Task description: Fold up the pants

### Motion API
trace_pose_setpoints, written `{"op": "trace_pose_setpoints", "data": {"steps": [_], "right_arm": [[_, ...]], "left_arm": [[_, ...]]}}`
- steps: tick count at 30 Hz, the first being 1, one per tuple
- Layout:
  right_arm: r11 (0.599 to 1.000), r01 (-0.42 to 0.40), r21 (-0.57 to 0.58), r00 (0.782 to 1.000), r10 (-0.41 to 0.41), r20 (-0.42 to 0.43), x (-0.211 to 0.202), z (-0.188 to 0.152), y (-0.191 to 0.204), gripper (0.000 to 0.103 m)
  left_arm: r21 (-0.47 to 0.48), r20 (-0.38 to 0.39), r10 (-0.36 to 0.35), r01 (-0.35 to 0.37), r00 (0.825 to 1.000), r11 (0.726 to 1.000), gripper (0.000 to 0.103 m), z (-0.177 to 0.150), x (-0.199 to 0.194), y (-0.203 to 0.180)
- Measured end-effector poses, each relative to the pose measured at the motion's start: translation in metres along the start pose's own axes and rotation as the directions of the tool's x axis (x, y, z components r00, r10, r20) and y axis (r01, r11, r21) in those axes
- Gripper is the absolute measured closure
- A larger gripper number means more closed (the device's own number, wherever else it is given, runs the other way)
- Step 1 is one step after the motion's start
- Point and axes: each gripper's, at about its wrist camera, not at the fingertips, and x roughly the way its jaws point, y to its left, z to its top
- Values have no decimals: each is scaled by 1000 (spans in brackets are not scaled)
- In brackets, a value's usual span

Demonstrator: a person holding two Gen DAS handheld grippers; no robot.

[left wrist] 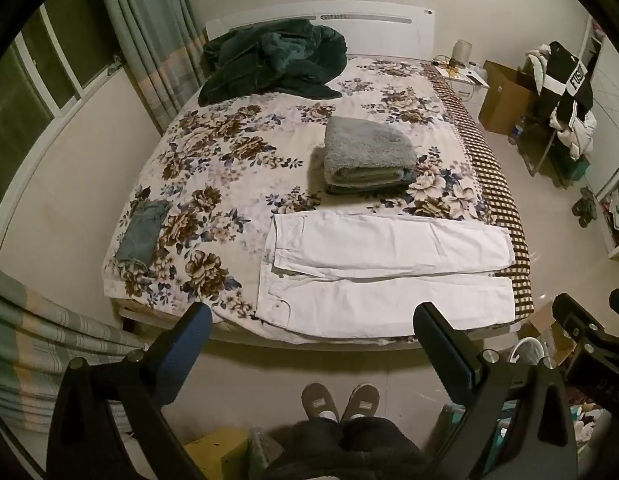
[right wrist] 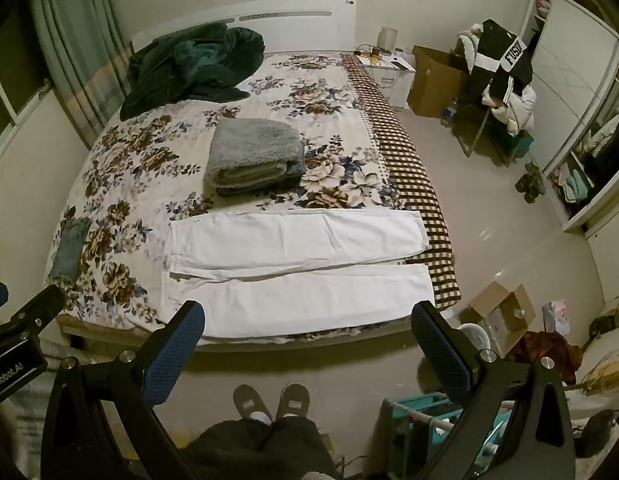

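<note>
White pants (left wrist: 385, 272) lie flat across the bed's (left wrist: 229, 168) near edge at 6 o'clock, waist toward 9, legs toward 3; a folded grey blanket (left wrist: 365, 152) sits at centre, a dark green quilt (left wrist: 269, 60) at 11 (floral cover throughout); left gripper (left wrist: 313, 332) and right gripper (right wrist: 309, 328) hang above the floor, jaws wide apart, holding nothing.

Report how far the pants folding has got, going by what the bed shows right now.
Done: a folded stack already sits mid-bed. In hand: nothing; the left gripper and right gripper both hang open above the bed's near edge, touching no cloth. Left: the white pants lie flat at full length, legs side by side, waist at the left, with no fold made yet.
</note>
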Motion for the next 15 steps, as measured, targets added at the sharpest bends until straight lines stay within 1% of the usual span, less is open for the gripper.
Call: {"op": "trace_pose_setpoints", "data": {"steps": [9,14,15], "right_arm": [[1000,-1,-4,1000,1,-1,-1,0,1,0],[1000,1,-4,1000,-1,0,-1,0,2,0],[1000,1,-5,1000,-1,0,-1,1,2,0]], "left_arm": [[-3,4,3,-3,1000,1000,0,9,-2,1],[-2,5,-1,1,1000,1000,0,8,-3,1],[-2,7,0,0,1000,1000,0,14,-8,0]]}}
